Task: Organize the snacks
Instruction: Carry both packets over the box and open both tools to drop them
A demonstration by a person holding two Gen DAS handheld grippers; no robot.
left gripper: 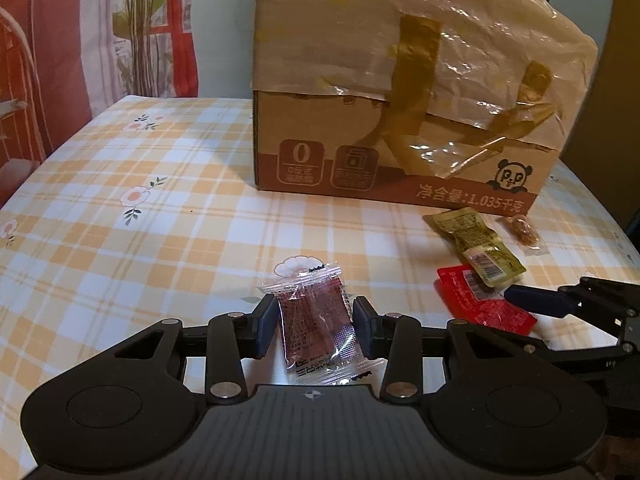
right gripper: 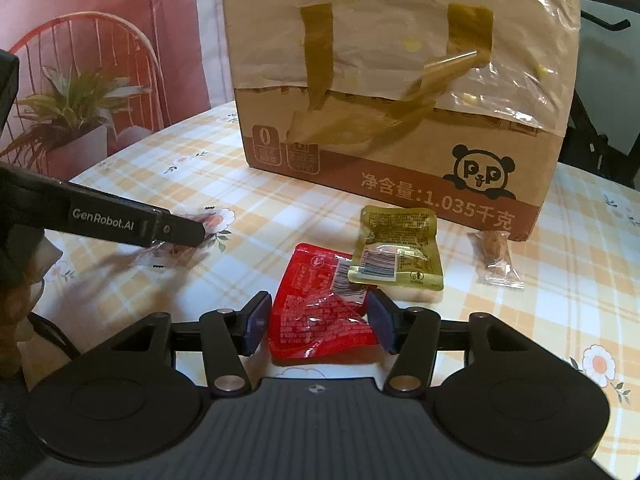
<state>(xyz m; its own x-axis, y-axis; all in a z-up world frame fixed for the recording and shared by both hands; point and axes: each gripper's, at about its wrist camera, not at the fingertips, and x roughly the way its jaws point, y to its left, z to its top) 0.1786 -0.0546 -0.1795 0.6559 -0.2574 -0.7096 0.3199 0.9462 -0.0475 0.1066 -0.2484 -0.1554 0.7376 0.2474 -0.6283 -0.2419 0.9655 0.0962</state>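
Observation:
My left gripper [left gripper: 315, 305] is shut on a clear-wrapped reddish-brown snack [left gripper: 316, 320], pads pressing both sides. In the right wrist view one of its fingers [right gripper: 176, 230] shows at the left with that snack [right gripper: 210, 220] at its tip, a shadow under it on the cloth. My right gripper [right gripper: 319, 300] is open around a red packet [right gripper: 320, 320], which lies flat on the cloth. A gold packet [right gripper: 394, 252] overlaps the red packet's far corner. A small clear-wrapped brown sweet [right gripper: 496, 252] lies to the right of it.
A tall cardboard box [right gripper: 400, 120] with a panda print, patched with tape and plastic film, stands behind the snacks. The table has a yellow-checked flowered cloth [left gripper: 140, 220]. A curtain and plants are behind it, on the left.

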